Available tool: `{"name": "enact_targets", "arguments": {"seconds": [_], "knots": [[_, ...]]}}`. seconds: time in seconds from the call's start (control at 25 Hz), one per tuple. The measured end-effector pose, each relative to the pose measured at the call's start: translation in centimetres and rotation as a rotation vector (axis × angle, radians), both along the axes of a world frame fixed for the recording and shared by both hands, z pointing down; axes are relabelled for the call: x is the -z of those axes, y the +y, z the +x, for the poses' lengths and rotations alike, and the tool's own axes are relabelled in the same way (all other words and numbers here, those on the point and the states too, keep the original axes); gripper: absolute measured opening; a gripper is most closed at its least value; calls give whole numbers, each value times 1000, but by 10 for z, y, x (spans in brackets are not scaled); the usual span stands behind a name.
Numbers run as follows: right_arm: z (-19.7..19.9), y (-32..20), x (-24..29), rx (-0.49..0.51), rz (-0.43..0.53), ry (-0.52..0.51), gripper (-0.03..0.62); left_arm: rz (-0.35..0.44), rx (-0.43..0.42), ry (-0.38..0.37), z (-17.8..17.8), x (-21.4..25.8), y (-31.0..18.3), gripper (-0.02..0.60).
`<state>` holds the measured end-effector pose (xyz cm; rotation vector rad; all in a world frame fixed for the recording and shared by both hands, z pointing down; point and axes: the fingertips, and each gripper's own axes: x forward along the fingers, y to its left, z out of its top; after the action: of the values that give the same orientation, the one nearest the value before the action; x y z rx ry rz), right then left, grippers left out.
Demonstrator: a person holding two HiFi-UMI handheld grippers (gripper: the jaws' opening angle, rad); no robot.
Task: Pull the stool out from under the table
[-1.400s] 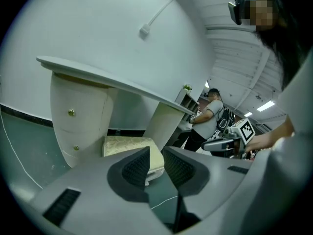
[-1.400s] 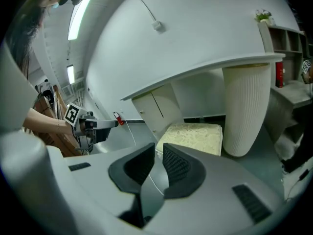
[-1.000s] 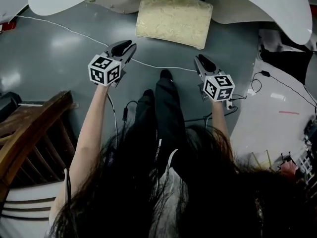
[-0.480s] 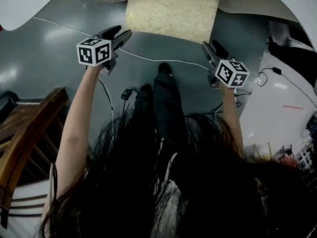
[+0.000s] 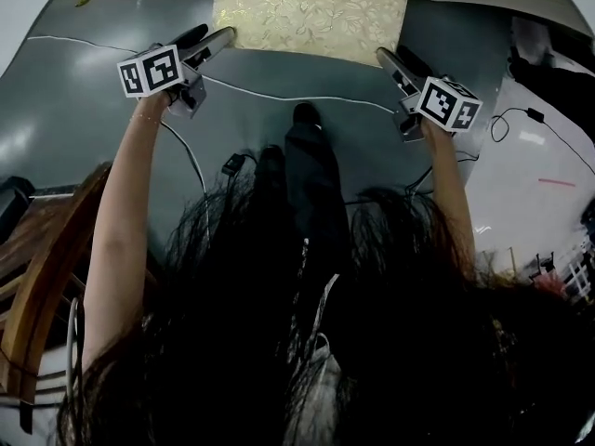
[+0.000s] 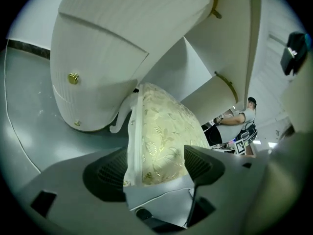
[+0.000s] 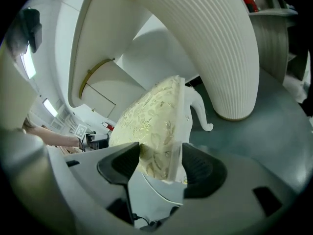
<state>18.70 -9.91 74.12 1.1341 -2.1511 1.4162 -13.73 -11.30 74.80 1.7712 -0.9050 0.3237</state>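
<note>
The stool (image 5: 311,12) is picked out at twelve o'clock in the head view, its gold-patterned seat over the grey floor (image 5: 84,110). The left gripper (image 5: 218,37) is brought to the seat's near corner at eleven o'clock, the right gripper (image 5: 386,59) to the other corner at one o'clock. The jaw gaps cannot be judged from up there. In the left gripper view the jaws are shown spread, just opened wide, with the seat corner taken between the pads but not squeezed. The same is shown in the right gripper view. The table (image 6: 98,48), with ribbed white pedestals flanking the stool, is properly shown only in these two views. A wooden chair (image 5: 46,268) at eight o'clock is caught only from above.
</note>
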Motion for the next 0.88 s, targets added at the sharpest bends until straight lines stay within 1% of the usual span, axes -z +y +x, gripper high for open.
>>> {"name": "enact_targets", "arguments": {"seconds": [0.12, 0.2, 0.32, 0.44, 0.68, 0.88], "knots": [[-6, 2, -3, -11, -38, -119, 261, -10, -33, 18, 7, -7, -2, 350], [-10, 6, -5, -27, -66, -199, 261, -21, -45, 57, 14, -9, -2, 362], [-11, 7, -4, -31, -79, -256, 261, -34, -27, 109, 21, -9, -1, 367], [-12, 5, -2, -43, -63, -240, 260, -29, 4, 122, 20, -8, -2, 365], [-9, 5, 0, -121, -49, -204, 259, -32, 35, 88, 18, -6, -1, 365], [-5, 1, 2, -172, -14, -172, 259, -39, 63, 82, 19, -4, 2, 365]]}}
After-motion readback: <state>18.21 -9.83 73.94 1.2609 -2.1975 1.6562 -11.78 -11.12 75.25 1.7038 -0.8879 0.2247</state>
